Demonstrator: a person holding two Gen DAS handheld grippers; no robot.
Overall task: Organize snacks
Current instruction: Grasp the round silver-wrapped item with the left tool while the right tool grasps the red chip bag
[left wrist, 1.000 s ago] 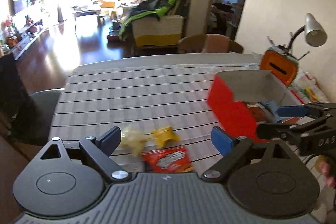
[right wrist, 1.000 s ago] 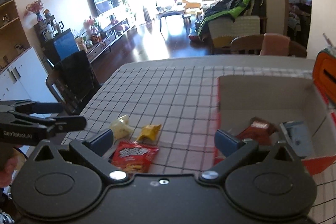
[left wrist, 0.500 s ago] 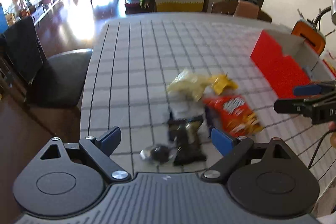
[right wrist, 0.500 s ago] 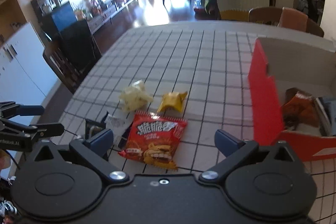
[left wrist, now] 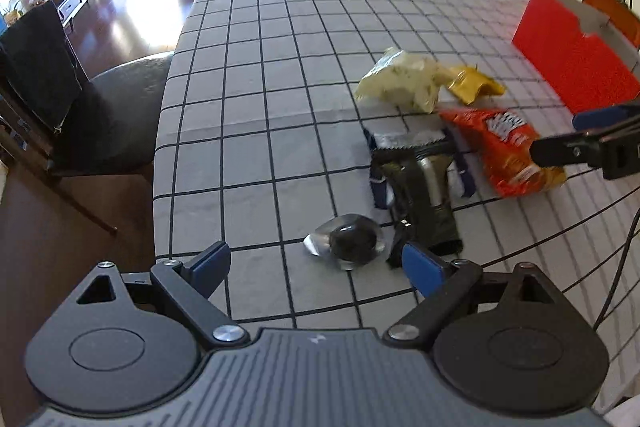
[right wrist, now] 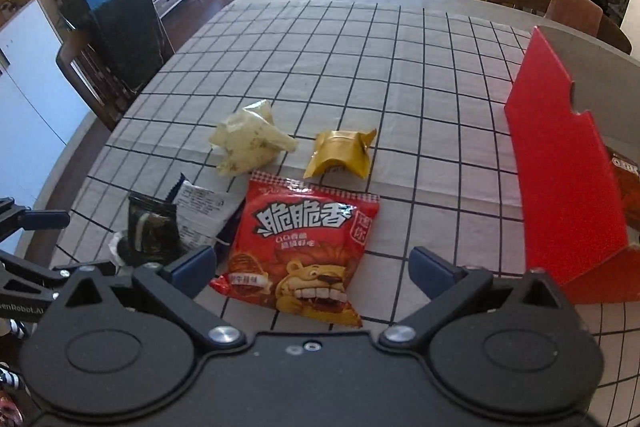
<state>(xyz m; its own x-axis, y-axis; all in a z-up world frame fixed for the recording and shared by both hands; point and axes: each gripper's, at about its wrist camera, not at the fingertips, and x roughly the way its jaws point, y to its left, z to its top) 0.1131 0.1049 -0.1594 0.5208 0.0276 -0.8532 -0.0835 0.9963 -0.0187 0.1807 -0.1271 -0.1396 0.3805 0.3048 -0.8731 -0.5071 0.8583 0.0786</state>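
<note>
The red chip bag (right wrist: pixel 301 247) lies flat on the bench (right wrist: pixel 360 75), directly between the spread, empty right tongs (right wrist: pixel 312 265), long axis pointing away; the left tongs (left wrist: pixel 316 263), also spread, are farther.

Snack packets (right wrist: pixel 298 247) lie left of box (right wrist: pixel 568 195)

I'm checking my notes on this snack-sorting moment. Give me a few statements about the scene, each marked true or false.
1. The right gripper is open above the red snack bag. True.
2. The left gripper holds the yellow packet. False: it is open and empty.
3. The red box stands right of the loose snacks. True.
4. The pale bag lies inside the box. False: it lies on the checked tablecloth.
</note>
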